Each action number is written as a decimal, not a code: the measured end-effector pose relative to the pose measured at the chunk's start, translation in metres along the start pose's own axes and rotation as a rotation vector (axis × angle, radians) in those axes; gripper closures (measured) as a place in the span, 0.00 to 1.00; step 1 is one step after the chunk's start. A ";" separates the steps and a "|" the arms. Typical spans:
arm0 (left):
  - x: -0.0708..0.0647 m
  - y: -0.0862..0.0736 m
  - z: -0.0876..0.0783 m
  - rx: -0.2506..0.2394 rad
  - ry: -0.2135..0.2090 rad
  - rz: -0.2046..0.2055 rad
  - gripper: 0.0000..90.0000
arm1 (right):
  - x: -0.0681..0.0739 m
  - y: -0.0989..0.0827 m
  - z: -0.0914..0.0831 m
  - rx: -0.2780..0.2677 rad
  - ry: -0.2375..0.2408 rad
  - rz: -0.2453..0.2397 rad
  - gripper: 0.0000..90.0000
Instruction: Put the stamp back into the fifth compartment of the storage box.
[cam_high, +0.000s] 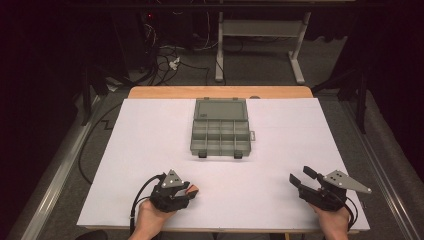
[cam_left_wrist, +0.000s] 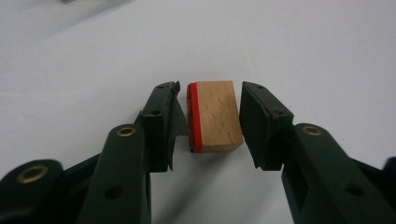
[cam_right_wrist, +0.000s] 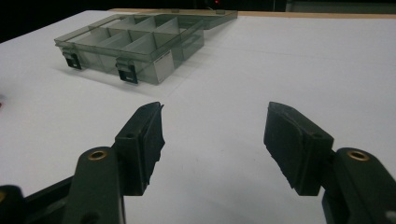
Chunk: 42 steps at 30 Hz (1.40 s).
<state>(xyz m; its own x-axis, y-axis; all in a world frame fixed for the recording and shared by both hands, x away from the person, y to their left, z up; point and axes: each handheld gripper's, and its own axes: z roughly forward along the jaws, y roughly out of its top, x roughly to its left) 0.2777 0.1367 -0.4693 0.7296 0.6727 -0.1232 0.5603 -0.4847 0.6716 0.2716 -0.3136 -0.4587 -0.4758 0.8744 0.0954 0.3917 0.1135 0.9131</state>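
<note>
A small wooden block (cam_left_wrist: 217, 116) with a red face on its left side lies on the white table sheet between the jaws of my left gripper (cam_left_wrist: 210, 87). Narrow gaps show on both sides of the block, so the pads do not press it. In the high view this gripper (cam_high: 189, 192) sits near the front left, with the block (cam_high: 193, 189) at its tips. My right gripper (cam_high: 302, 175) rests at the front right, open, with nothing between its fingers (cam_right_wrist: 215, 112).
A grey see-through compartment box (cam_high: 220, 132) lies open in the middle of the far half of the sheet, lid folded back, latches toward me (cam_right_wrist: 135, 42). The white sheet (cam_high: 300, 135) covers a wooden table; floor cables and a desk frame lie beyond.
</note>
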 end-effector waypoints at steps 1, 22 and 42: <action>0.000 0.000 0.000 0.003 -0.003 0.001 0.65 | 0.000 0.000 0.000 0.000 0.000 0.001 0.41; -0.006 0.008 0.000 0.060 -0.013 0.066 0.73 | 0.000 0.000 0.000 0.002 0.002 -0.001 0.42; 0.008 0.036 0.007 0.101 -0.043 0.083 0.72 | -0.003 -0.001 0.000 0.017 0.004 0.013 0.42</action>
<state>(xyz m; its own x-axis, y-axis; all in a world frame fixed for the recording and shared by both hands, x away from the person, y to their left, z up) 0.3066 0.1206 -0.4515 0.7899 0.6045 -0.1030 0.5324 -0.5927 0.6044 0.2726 -0.3160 -0.4603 -0.4731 0.8742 0.1090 0.4112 0.1097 0.9049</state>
